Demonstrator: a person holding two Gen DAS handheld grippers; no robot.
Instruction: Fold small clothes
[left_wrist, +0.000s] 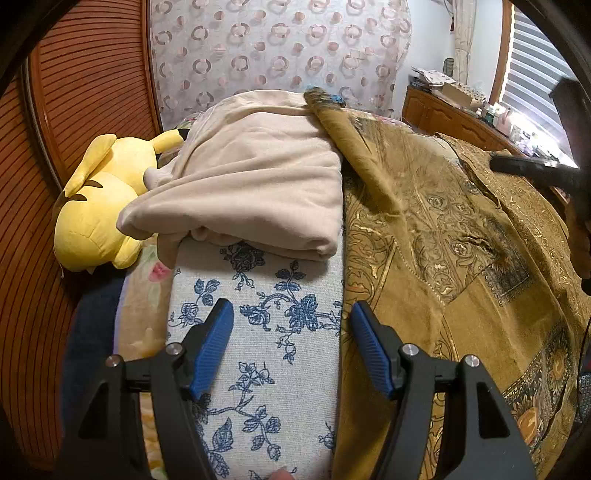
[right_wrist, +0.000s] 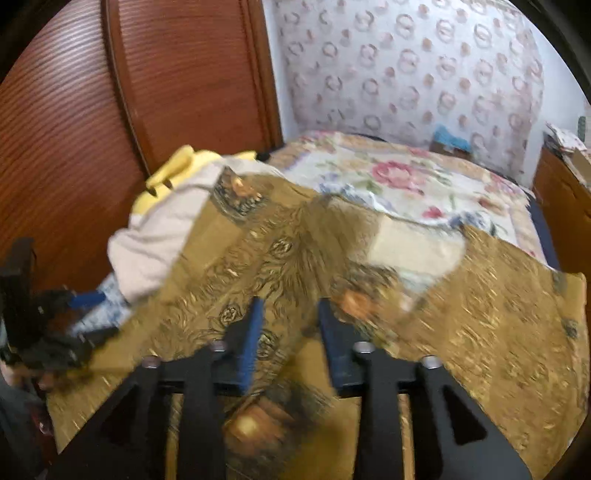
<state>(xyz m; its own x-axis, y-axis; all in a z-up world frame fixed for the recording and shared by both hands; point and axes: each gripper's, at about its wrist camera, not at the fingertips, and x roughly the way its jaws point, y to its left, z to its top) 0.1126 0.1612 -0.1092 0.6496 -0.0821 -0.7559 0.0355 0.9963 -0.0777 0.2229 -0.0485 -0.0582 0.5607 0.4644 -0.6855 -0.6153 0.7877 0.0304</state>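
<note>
Blue-padded left gripper (left_wrist: 291, 314) hovers agape — right gripper (right_wrist: 290, 314) over gold shirt (right_wrist: 221, 273)

The gold shirt (left_wrist: 461, 266) is thin cloth with shiny printed swirls. Just beside it, the blue-flower cloth (left_wrist: 258, 332) looks rough and woven. On top of that cloth, the cream blanket (left_wrist: 251, 177) looks soft and fuzzy. The yellow toy (left_wrist: 99, 206) near the blanket is plush. The fingers (left_wrist: 214, 343) have ridged blue matt pads. The wall panel (left_wrist: 85, 92) behind the toy is ribbed wood.
</note>
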